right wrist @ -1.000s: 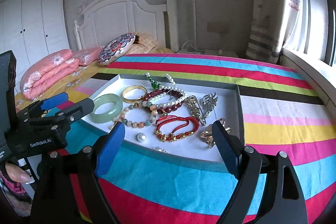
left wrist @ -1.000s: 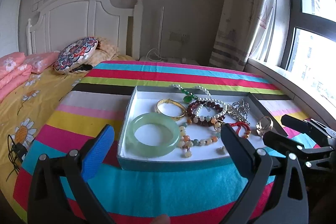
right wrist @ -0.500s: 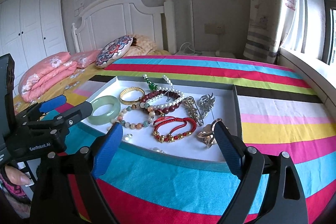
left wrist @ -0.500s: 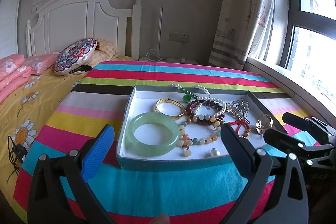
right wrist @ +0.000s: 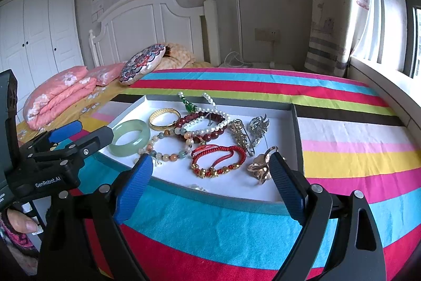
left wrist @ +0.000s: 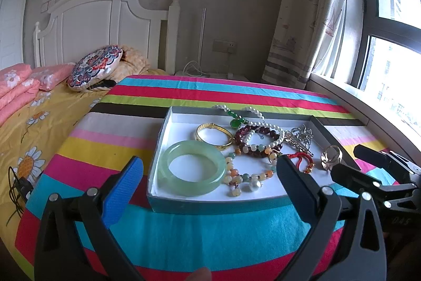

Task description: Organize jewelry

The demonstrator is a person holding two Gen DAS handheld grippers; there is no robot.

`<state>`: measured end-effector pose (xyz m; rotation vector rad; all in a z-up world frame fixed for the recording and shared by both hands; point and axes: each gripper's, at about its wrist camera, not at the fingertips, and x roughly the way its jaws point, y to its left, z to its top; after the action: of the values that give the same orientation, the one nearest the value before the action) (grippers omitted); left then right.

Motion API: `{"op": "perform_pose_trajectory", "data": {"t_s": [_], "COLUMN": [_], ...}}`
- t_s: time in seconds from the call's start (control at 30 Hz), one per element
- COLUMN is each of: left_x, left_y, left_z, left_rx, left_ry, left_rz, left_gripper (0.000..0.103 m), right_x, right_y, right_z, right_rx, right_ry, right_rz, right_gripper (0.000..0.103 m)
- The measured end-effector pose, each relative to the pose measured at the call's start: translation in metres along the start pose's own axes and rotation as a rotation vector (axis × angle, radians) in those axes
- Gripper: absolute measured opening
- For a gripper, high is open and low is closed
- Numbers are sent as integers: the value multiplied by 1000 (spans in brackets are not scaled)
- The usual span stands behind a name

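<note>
A shallow white-lined tray [left wrist: 168, 204] [right wrist: 218, 202] lies on the striped cloth and holds the jewelry. In it are a jade bangle [left wrist: 192, 171] [right wrist: 130, 138], a gold bangle [left wrist: 214, 140] [right wrist: 164, 119], a pearl necklace with a green pendant [left wrist: 236, 123], a dark red bead bracelet [right wrist: 202, 129], a pastel bead bracelet [left wrist: 244, 175], a red cord bracelet [right wrist: 218, 159], silver brooches [right wrist: 259, 125], a gold ring [right wrist: 260, 169] and a loose pearl [left wrist: 255, 185]. My left gripper [left wrist: 209, 162] [right wrist: 84, 131] hangs open before the tray's near left corner. My right gripper [right wrist: 210, 161] [left wrist: 352, 162] is open at the near right, empty.
The striped cloth [left wrist: 210, 236] covers a round-edged surface. A bed with yellow sheets [left wrist: 39, 117], pink pillows and a patterned cushion [right wrist: 143, 63] stands to the left. A window sill [left wrist: 368, 102] and curtain are at the right. A person's fingertip [right wrist: 22, 224] shows on the left handle.
The loose pearl has rolled left across the tray floor to rest by the pastel bead bracelet. Both grippers stay put.
</note>
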<state>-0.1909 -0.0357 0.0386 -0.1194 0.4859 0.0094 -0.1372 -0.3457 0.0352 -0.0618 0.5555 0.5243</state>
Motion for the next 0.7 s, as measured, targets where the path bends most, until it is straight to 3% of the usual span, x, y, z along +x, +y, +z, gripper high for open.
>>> {"op": "perform_pose_trajectory", "data": {"t_s": [0.7], "left_x": [0], "left_y": [0], "left_z": [0], "left_rx": [-1], "left_ry": [0], "left_rz": [2], "left_gripper": [100], "right_x": [1], "right_y": [1], "right_z": [-1], "right_rx": [0], "right_ry": [5], "right_rz": [1], "right_gripper": [86]}}
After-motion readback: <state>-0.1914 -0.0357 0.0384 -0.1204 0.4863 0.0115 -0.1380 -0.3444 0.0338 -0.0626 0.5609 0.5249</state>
